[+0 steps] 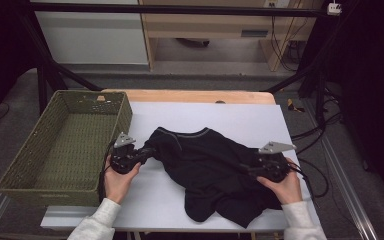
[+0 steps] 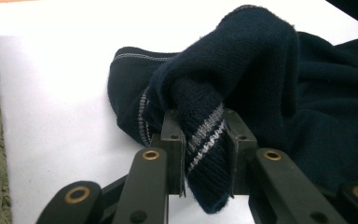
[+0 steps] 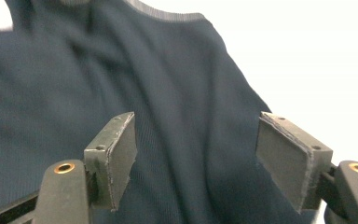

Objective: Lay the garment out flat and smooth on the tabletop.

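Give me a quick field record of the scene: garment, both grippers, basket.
garment: dark sweater crumpled on the white table cover
left gripper: shut on a striped edge of the sweater
right gripper: open, sweater fabric beyond its jaws
basket: green woven basket left of the sweater, nothing visible in it
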The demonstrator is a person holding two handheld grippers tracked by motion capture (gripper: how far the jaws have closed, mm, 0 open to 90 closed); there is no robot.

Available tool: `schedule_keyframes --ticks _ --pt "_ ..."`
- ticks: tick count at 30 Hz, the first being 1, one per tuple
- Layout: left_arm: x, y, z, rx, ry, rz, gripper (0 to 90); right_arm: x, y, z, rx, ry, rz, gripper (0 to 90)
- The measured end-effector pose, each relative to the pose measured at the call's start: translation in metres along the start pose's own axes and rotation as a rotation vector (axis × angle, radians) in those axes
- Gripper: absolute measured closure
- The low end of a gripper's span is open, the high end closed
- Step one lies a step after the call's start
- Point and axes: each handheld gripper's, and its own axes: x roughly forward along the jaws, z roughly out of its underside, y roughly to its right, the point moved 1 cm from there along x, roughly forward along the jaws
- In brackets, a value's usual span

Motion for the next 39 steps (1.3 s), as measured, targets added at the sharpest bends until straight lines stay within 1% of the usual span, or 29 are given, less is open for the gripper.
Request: schedule_keyframes --ticks 1,3,5,6,8,9,11,12,14,17,18,19,20,21,22,23,24,26,28,29,30,31,32,33,34,35,37,38,39 --pt "0.000 0.000 0.000 0.002 -0.001 0.001 73.4 0.009 0.000 -0.010 0.004 0.033 -0.013 29.5" --pt "0.000 0.000 0.000 0.006 -0.001 0.003 73.4 0.025 0.002 -0.026 -0.003 0.062 -0.017 27.4" --pt "0.000 0.000 0.000 0.006 -0.001 0.006 73.4 0.043 0.002 -0.038 -0.012 0.077 -0.020 27.3" --pt "0.000 0.000 0.000 0.007 0.000 0.007 73.4 0.049 0.003 -0.042 -0.019 0.073 -0.025 27.3" --pt "0.000 0.001 0.000 0.005 0.001 0.011 73.4 0.066 0.003 -0.052 -0.038 0.053 -0.024 27.3" --pt "0.000 0.001 0.000 0.005 0.000 0.012 73.5 0.077 0.004 -0.056 -0.038 0.041 -0.028 27.3" --pt "0.000 0.001 0.000 0.006 -0.002 0.014 73.5 0.091 0.005 -0.060 -0.050 0.015 -0.022 28.7" --pt "0.000 0.001 0.000 0.006 -0.002 0.014 73.4 0.101 0.007 -0.061 -0.050 -0.005 -0.021 30.5" --pt "0.001 0.001 0.000 0.006 -0.002 0.015 73.5 0.114 0.010 -0.061 -0.053 -0.037 -0.021 33.3" --pt "0.001 0.001 0.000 0.008 -0.001 0.016 73.5 0.133 0.015 -0.057 -0.056 -0.101 -0.033 43.2" --pt "0.001 0.000 0.000 0.009 0.002 0.016 73.5 0.136 0.015 -0.056 -0.058 -0.114 -0.036 47.4" --pt "0.001 0.000 0.000 0.010 0.002 0.017 73.5 0.139 0.015 -0.053 -0.078 -0.123 -0.027 55.7" --pt "0.001 0.000 0.000 0.011 0.002 0.017 73.5 0.139 0.014 -0.052 -0.088 -0.129 -0.021 62.2" --pt "0.001 0.001 0.000 0.010 0.002 0.017 73.5 0.137 0.014 -0.051 -0.100 -0.114 -0.009 77.4" --pt "0.001 0.001 0.000 0.009 0.003 0.018 73.5 0.134 0.014 -0.051 -0.102 -0.119 -0.003 85.0" --pt "0.001 0.001 0.000 0.011 0.003 0.018 73.5 0.129 0.017 -0.051 -0.094 -0.121 0.000 87.5" --pt "0.000 0.001 0.000 0.010 0.001 0.021 73.5 0.125 0.018 -0.051 -0.078 -0.117 -0.001 88.1" --pt "0.000 0.001 0.000 0.013 0.003 0.023 73.5 0.112 0.026 -0.052 -0.070 -0.108 0.038 88.6" --pt "0.001 0.001 0.000 0.017 0.001 0.024 73.5 0.099 0.034 -0.051 -0.061 -0.082 0.086 88.8" --pt "0.002 0.001 0.000 0.013 -0.003 0.025 73.5 0.087 0.041 -0.049 -0.049 -0.072 0.127 88.8" --pt "0.003 0.001 0.000 0.015 -0.008 0.020 73.5 0.080 0.046 -0.048 -0.039 -0.069 0.154 88.8" --pt "0.004 0.001 0.001 0.014 -0.016 0.019 73.5 0.067 0.056 -0.044 -0.021 -0.064 0.204 88.8" --pt "0.005 0.001 0.001 0.015 -0.024 0.016 73.4 0.059 0.062 -0.041 0.003 -0.060 0.220 88.8" --pt "0.007 0.001 0.001 0.015 -0.033 0.012 73.4 0.049 0.069 -0.035 0.040 -0.060 0.234 88.8" --pt "0.009 0.001 0.002 0.013 -0.042 0.009 73.4 0.041 0.074 -0.028 0.057 -0.067 0.254 88.8" --pt "0.010 0.001 0.002 0.012 -0.048 0.007 73.4 0.036 0.078 -0.021 0.058 -0.089 0.273 88.7" --pt "0.013 0.000 0.002 0.008 -0.058 0.003 73.3 0.030 0.080 -0.005 0.045 -0.134 0.284 88.5" --pt "0.014 0.000 0.002 0.005 -0.061 0.003 73.2 0.029 0.081 0.000 0.049 -0.140 0.276 88.2" --pt "0.016 -0.001 0.002 0.002 -0.064 0.005 73.0 0.028 0.081 0.005 0.064 -0.146 0.251 87.4"
